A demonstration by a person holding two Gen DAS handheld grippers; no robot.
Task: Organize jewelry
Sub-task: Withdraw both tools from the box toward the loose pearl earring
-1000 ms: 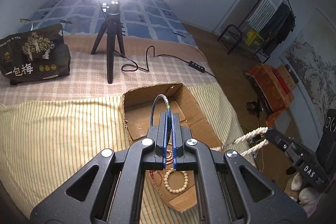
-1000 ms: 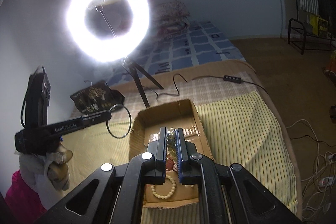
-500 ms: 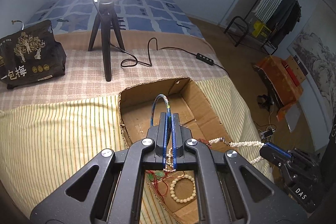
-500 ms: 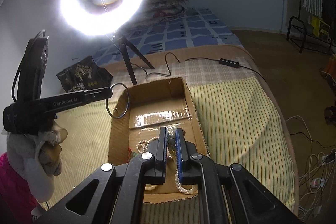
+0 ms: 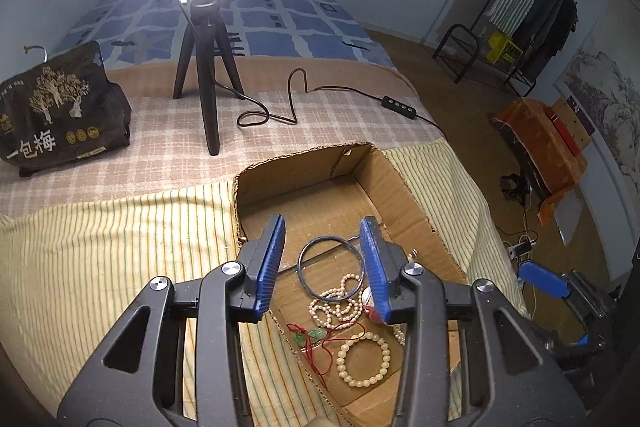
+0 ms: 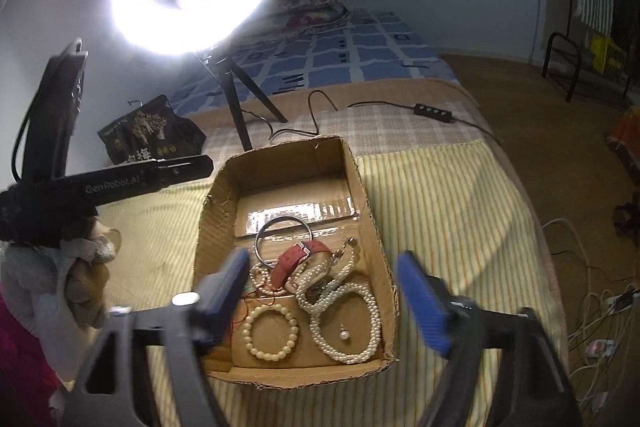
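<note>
left tongs (image 5: 322,259) hung over the cardboard box (image 5: 416,211) on the bed, jaws opening, nothing pressed between the pads. the thin metal bangle (image 5: 331,265) lay flat on the box floor straight below and just ahead of them, framed in the gap but apart from both pads.

right tongs (image 6: 320,291) stood over the near end of the same box, jaws opening and by now wide, empty. directly under them: the long pearl necklace (image 6: 346,323) looped in a ring with a small drop pendant inside it, and to its left the cream bead bracelet (image 6: 270,333). just beyond lay the red watch strap (image 6: 294,263), slanting away to the right, resting across smaller pearl strands.

both tongs were about equally near the pile; left nearer the bangle, right nearer the necklace.

obstacles, as i judged: the strands overlapped, so lifting one piece might drag another. red cord with green beads (image 5: 316,337) lay tangled at the left wall. box walls close on either side.
</note>
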